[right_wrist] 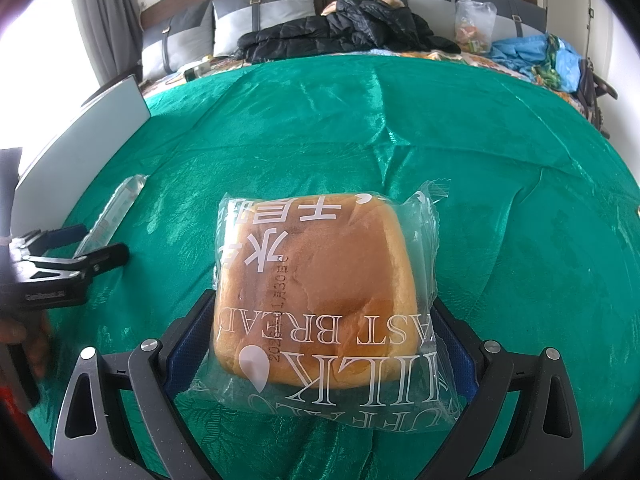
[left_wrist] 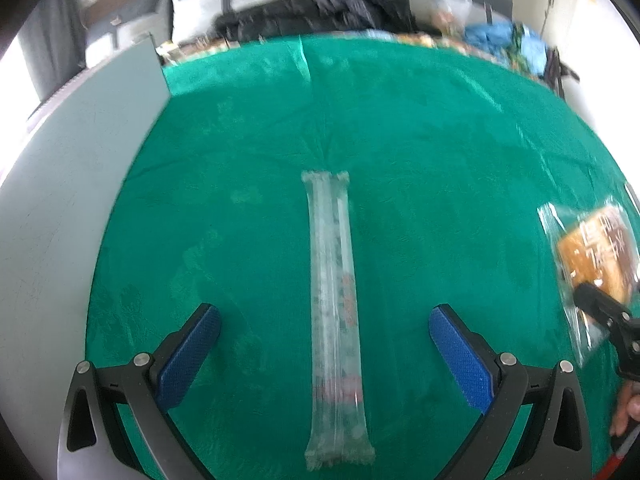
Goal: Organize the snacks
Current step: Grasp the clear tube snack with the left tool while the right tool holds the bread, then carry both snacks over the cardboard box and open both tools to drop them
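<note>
A: On the green cloth (right_wrist: 400,128) covering the desk, two snacks are lying well apart: a wrapped milk toast bread (right_wrist: 316,292) and a long clear stick pack (left_wrist: 336,320).

B: Between the pads of the right hand-held gripper (right_wrist: 320,336), the bread is sitting with the jaws flanking its near sides. Whether the pads are pressing the wrapper or only standing beside it cannot be told.

A: The left hand-held gripper (left_wrist: 324,336) is standing released, jaws wide, straddling the near half of the stick pack without touching it.

B: Handling note: the bread is likely light and very soft, so it is liable to dent under pressure. The film wrapper is glossy and probably slippery. A gentle hold across the loaf body, not on the loose film edges, is advisable.

A: The stick pack appears light, thin and flexible, so it may sag if taken by one end. A grip near mid-length, across the narrow width, suits it.

B: The cloth is lying shiny and wrinkled, with folds that may snag a pad. A pale board (right_wrist: 80,140) is lying at the left edge. Behind it, a bed is carrying grey pillows (right_wrist: 260,16), a black jacket (right_wrist: 344,28) and blue bags (right_wrist: 532,52).
</note>
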The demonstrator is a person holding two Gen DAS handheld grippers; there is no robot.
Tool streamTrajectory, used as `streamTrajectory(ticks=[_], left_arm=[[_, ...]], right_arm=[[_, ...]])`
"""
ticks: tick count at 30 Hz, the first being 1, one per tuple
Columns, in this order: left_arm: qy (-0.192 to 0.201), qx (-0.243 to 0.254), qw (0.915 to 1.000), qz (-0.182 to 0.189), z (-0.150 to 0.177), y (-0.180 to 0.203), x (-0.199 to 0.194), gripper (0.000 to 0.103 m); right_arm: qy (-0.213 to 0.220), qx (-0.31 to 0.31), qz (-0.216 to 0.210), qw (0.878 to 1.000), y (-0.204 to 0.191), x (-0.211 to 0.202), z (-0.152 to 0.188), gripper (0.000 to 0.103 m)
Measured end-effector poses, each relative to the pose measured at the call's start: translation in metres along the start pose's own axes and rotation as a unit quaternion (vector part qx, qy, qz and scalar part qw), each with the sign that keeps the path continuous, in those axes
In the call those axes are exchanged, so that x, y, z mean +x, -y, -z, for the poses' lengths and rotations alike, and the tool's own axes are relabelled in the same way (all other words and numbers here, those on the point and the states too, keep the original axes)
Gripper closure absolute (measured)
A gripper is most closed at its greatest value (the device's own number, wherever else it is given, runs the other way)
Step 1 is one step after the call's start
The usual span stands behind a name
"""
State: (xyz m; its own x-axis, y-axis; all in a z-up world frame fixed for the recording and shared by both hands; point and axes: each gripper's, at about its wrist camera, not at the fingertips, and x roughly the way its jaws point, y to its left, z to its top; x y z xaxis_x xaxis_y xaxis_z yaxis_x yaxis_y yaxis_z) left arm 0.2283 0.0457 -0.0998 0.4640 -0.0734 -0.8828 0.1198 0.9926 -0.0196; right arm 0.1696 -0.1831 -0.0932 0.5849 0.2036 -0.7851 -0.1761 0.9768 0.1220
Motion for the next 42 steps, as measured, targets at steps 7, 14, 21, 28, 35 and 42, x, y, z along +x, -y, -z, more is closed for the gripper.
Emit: streamTrajectory(ticks=[7, 14, 21, 28, 35, 42], left_arm=[[-0.026, -0.023, 0.9992, 0.022, -0.007, 0.000, -0.005, 0.021], [-0.027, -0.009, 0.9993, 0.023, -0.005, 0.002, -0.015, 0.085], [-0.005, -0.060, 0.9942, 0.089, 0.027, -0.007, -0.056, 0.085], [0.040, -0.095, 0.9841, 0.145, 0.037, -0.015, -0.117, 0.085], [0.098, -0.113, 0.9749, 0.165, 0.025, -0.063, -0.190, 0.085], [0.145, -0.168, 0.9724, 0.073, 0.027, -0.194, -0.251, 0.085]], right_arm=[[-0.124, 0.005, -0.022, 0.992, 0.003, 0.001, -0.027, 0.006], [-0.135, -0.005, -0.022, 0.991, -0.003, -0.003, -0.042, 0.008], [-0.114, -0.007, -0.036, 0.993, -0.010, -0.042, -0.043, 0.028], [-0.098, 0.004, -0.040, 0.994, -0.018, -0.062, -0.031, 0.028], [-0.073, -0.002, -0.094, 0.993, -0.062, -0.087, -0.048, 0.028], [-0.009, -0.053, -0.197, 0.979, -0.186, -0.133, -0.122, 0.028]])
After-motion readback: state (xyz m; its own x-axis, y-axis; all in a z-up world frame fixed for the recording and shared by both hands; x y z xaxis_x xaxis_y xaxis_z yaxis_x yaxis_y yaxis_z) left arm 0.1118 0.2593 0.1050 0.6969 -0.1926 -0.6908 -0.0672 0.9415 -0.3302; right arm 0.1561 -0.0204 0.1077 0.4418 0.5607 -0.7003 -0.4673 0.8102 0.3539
